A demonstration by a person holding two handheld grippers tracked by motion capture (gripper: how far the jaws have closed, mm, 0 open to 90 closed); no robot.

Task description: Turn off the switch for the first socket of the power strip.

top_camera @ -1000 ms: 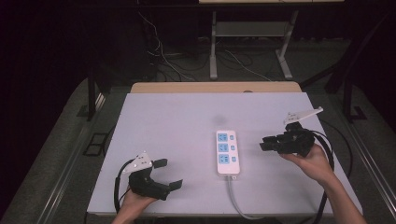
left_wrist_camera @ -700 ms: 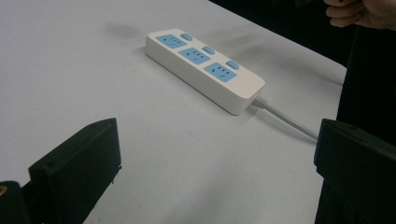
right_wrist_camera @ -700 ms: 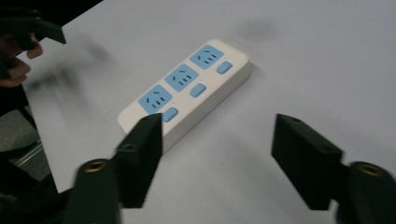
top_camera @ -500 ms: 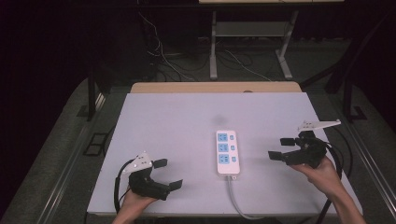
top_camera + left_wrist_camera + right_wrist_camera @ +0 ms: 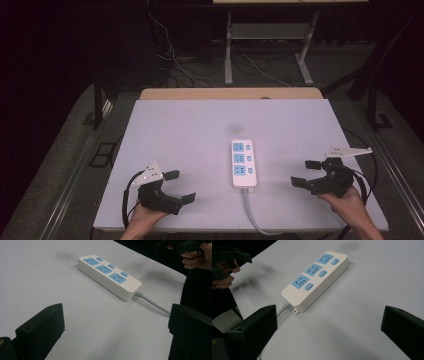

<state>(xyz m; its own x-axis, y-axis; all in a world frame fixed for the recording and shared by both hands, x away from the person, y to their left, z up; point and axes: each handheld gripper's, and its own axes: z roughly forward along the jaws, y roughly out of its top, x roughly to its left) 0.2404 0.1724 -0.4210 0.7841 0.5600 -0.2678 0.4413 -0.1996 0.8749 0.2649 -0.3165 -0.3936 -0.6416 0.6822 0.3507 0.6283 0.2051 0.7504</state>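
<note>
- Table (image 5: 200, 145) top evenly and brightly lit; surroundings beyond it dark.
- Soft smudged shadows fall beyond the right gripper's fingertips (image 5: 264, 317), left of the power strip (image 5: 315, 277).
- Near jaws slightly soft; far hand (image 5: 223, 272) blurred.
- No glare observed.

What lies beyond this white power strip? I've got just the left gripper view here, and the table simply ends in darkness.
Observer: In the high view, past the table's far edge there is a dark floor with loose cables and a metal stand.
Operator: Where does the strip's cord end up?
Observer: The cord runs from the power strip to the person's edge of the table and drops over it.
Operator: And that hand in my top corner?
Observer: It holds the right gripper, jaws open, to the right of the strip and apart from it.
</note>
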